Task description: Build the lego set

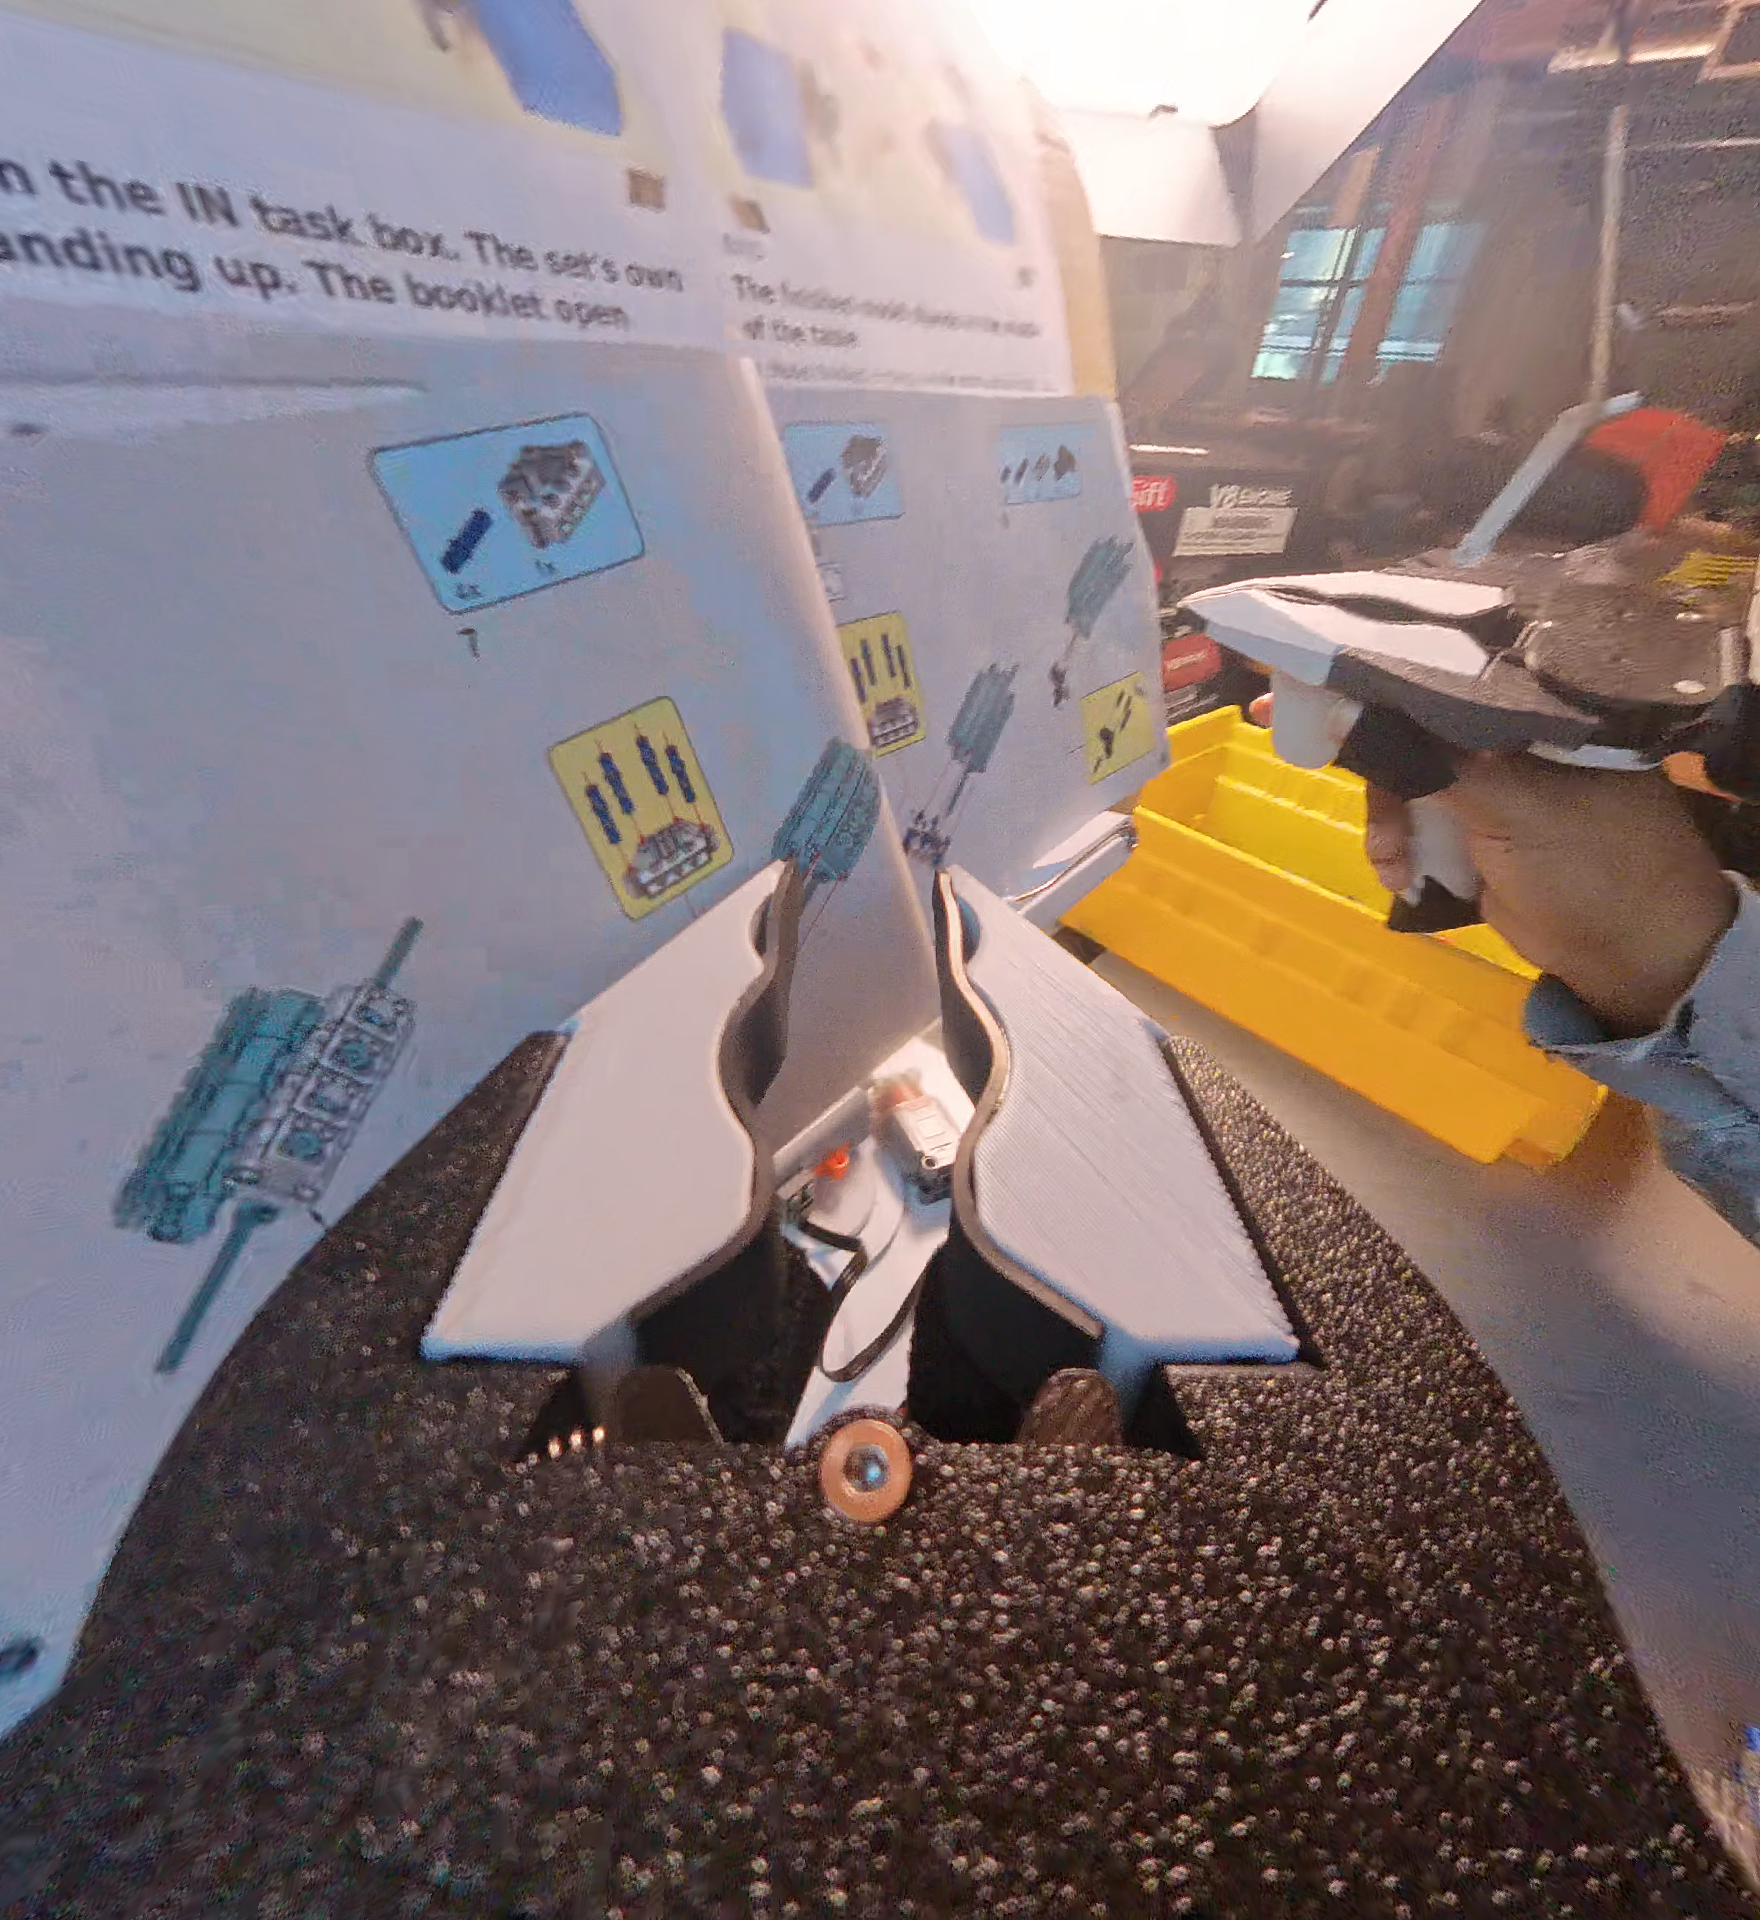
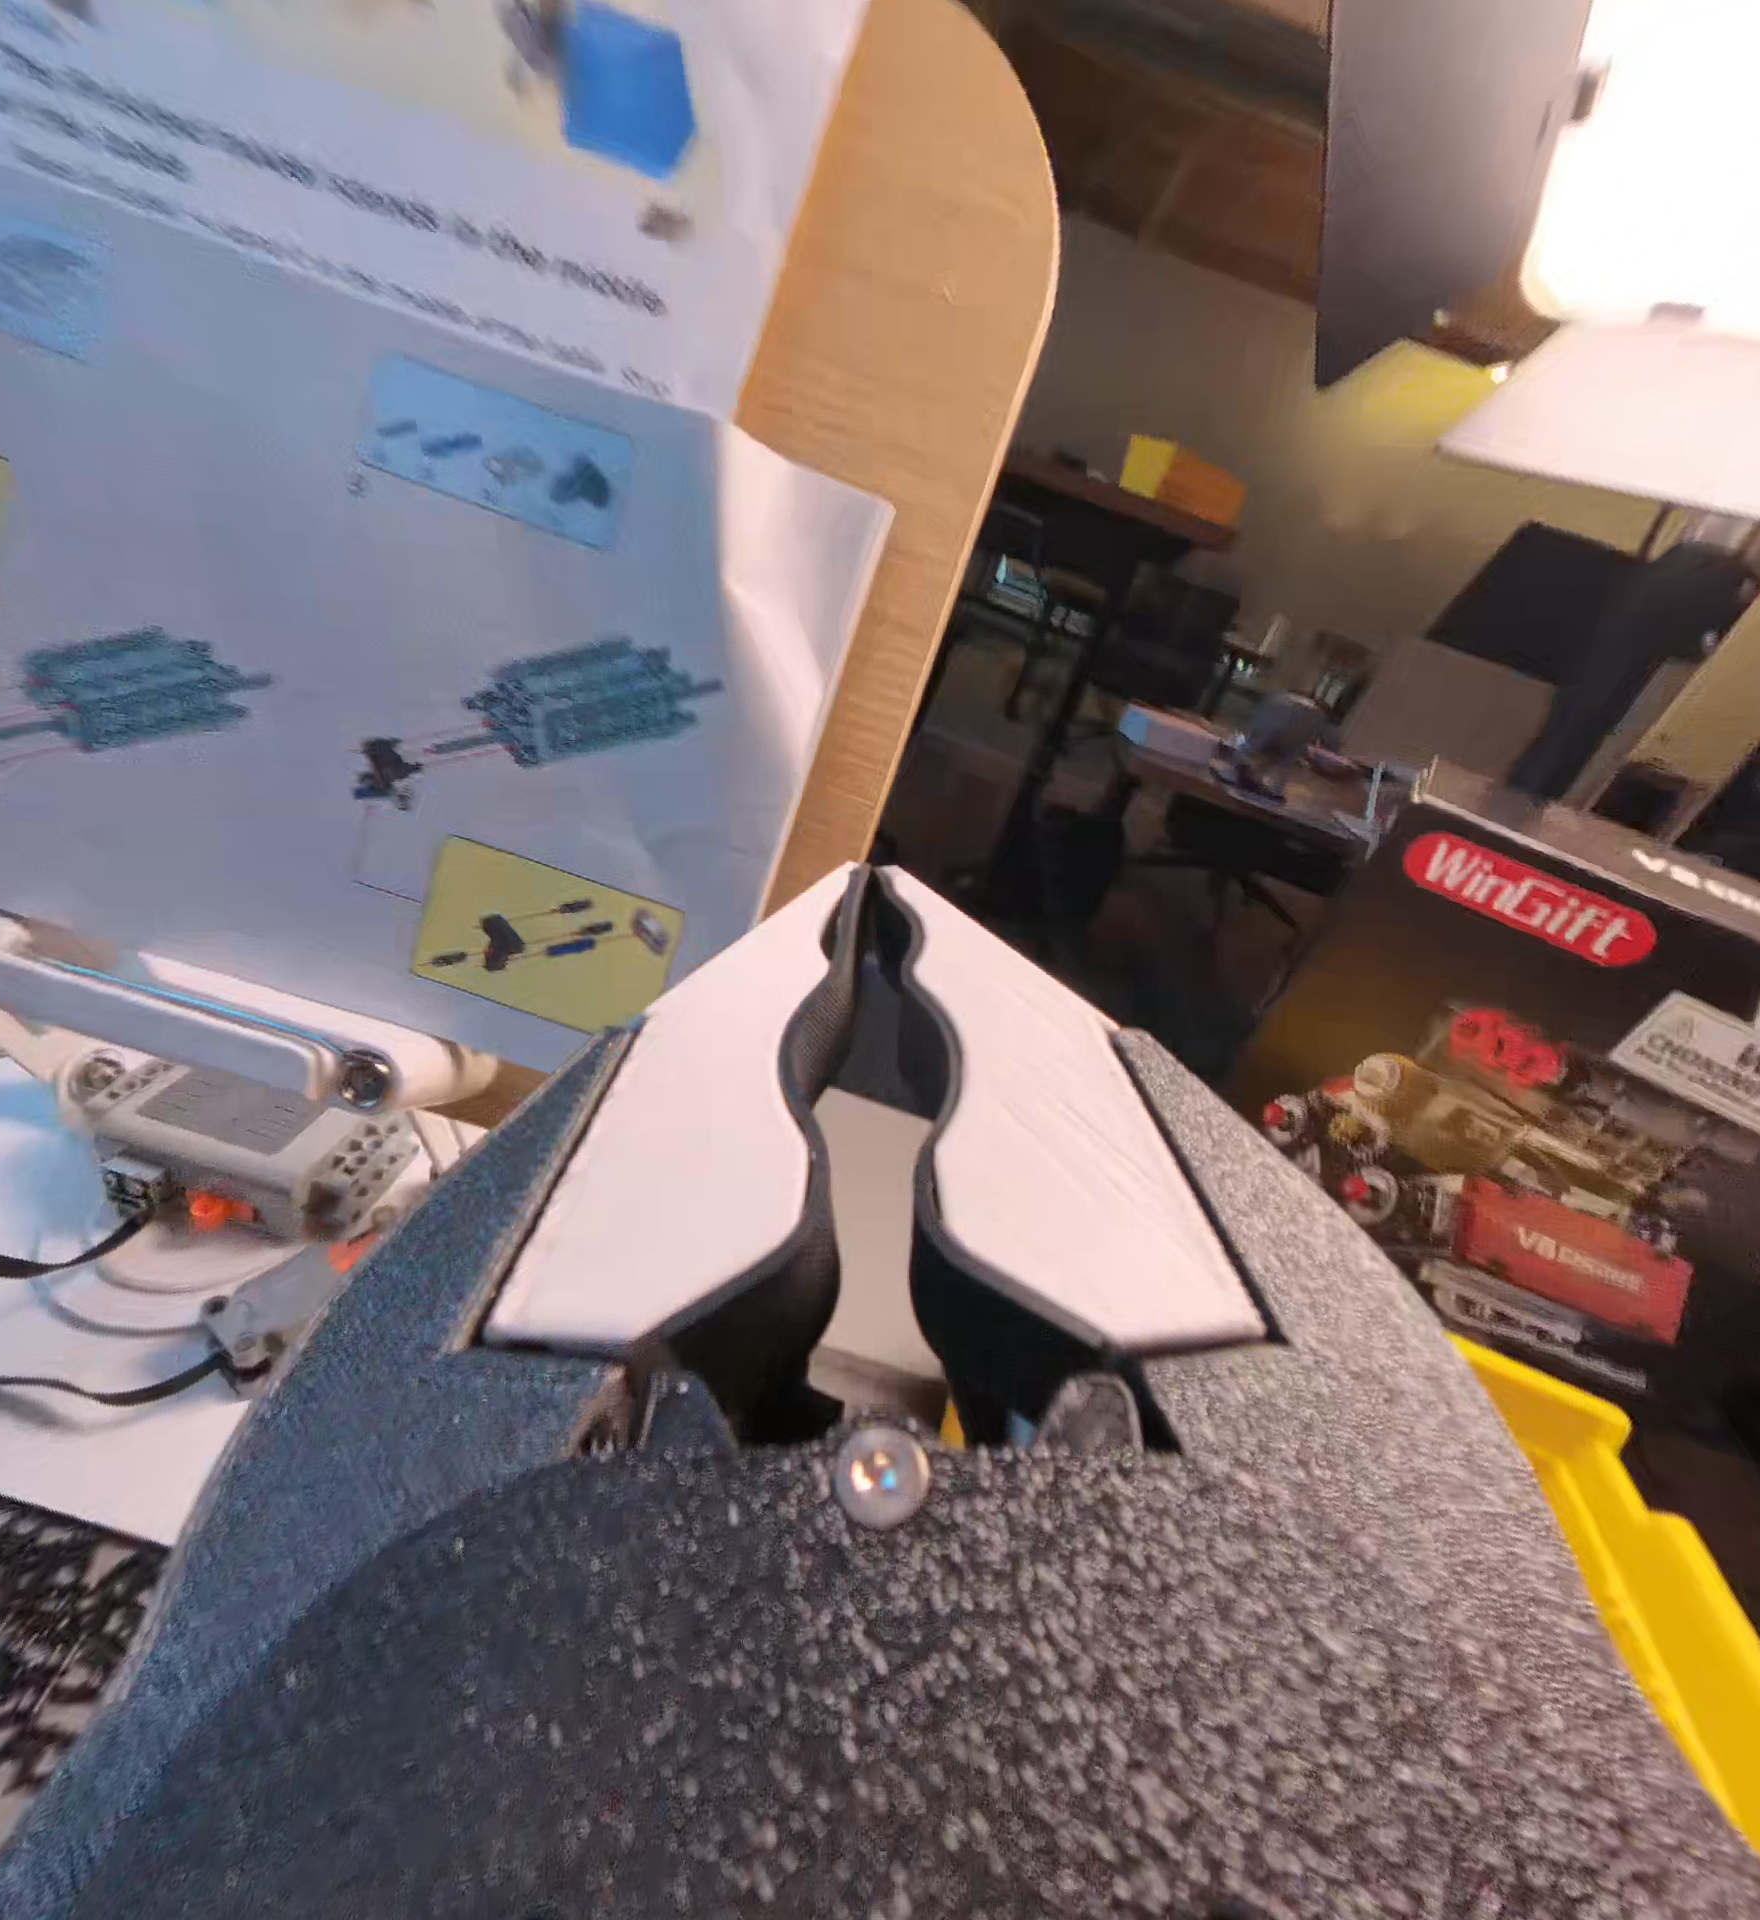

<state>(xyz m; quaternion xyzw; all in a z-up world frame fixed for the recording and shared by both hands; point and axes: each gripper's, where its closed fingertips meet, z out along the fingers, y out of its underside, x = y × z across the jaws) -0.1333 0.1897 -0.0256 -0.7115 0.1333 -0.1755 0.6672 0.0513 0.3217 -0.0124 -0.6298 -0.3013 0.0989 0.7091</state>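
Note:
An open instruction booklet (image 1: 543, 644) stands propped against a wooden board (image 2: 897, 416). My left gripper (image 1: 865, 894) is open right at the booklet. The free edge of the left page (image 1: 855, 977) stands in the gap between its fingers (image 1: 647, 1039), and the pads do not press on it. My right gripper (image 2: 868, 875) is shut, its fingertips together just right of the booklet's right page (image 2: 502, 644) and in front of the board's edge. It also shows in the left wrist view (image 1: 1208, 613), held by a hand (image 1: 1582, 894) above a yellow bin (image 1: 1302, 935).
A metal holder arm (image 2: 180, 1023) crosses the booklet's foot. Below it a grey battery box (image 2: 232, 1132) with an orange switch and black cables lies on a white sheet (image 2: 14, 1174). The yellow bin's rim (image 2: 1624, 1538) and a black printed box (image 2: 1582, 1039) stand to the right.

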